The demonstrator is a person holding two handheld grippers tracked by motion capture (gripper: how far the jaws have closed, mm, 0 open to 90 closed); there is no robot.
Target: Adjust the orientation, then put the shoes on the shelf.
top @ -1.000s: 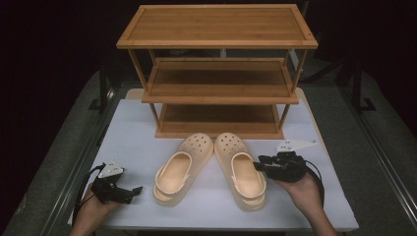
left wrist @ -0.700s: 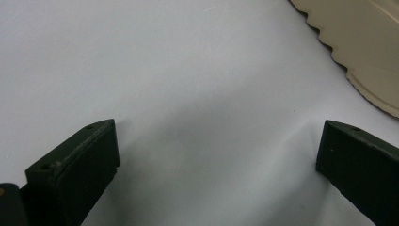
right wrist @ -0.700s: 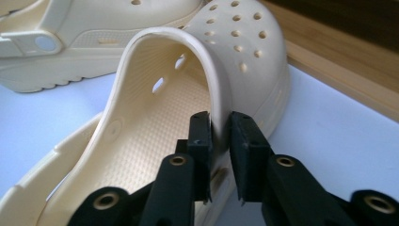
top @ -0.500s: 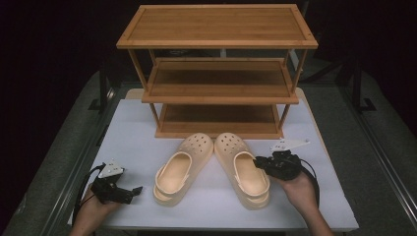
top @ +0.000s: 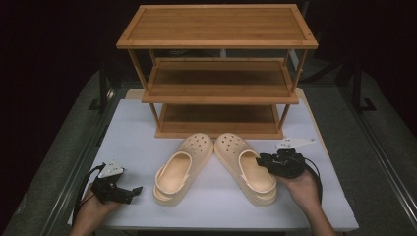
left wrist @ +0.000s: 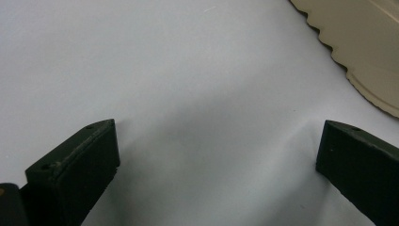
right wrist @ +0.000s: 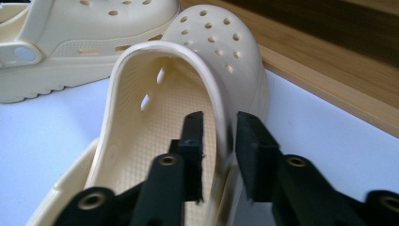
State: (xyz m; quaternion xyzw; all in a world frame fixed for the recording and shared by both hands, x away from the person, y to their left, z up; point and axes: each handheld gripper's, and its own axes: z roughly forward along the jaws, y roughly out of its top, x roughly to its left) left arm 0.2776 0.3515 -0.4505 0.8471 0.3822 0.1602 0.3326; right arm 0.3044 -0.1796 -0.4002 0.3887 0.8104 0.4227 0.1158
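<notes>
Gripping the side wall of the right clog (top: 248,169), the right gripper (top: 276,163) has one jaw inside the shoe and one outside, closed narrow on the rim. In the right gripper view the inner jaw lies against the textured footbed side of the wall and the outer jaw presses the smooth outer face, with the wall (right wrist: 221,127) pinched between them. The person's right hand (top: 302,189) holds that gripper at the near right of the white table (top: 137,132).

The left clog (top: 182,167) lies just beside the right one, their toes close together and pointing far, toward the wooden rack (top: 216,73). The heels splay apart toward the near edge. Both clogs sit on the table just in front of the rack's lowest shelf (top: 219,120). The rack has three tiers and stands at the far middle of the table.

The left gripper (top: 123,191) rests low at the near left, well apart from the shoes, held by the left hand (top: 93,209). In the left gripper view its jaws stand wide over bare table, holding nothing, with the scalloped sole edge (left wrist: 357,52) of the left clog at the upper right.
</notes>
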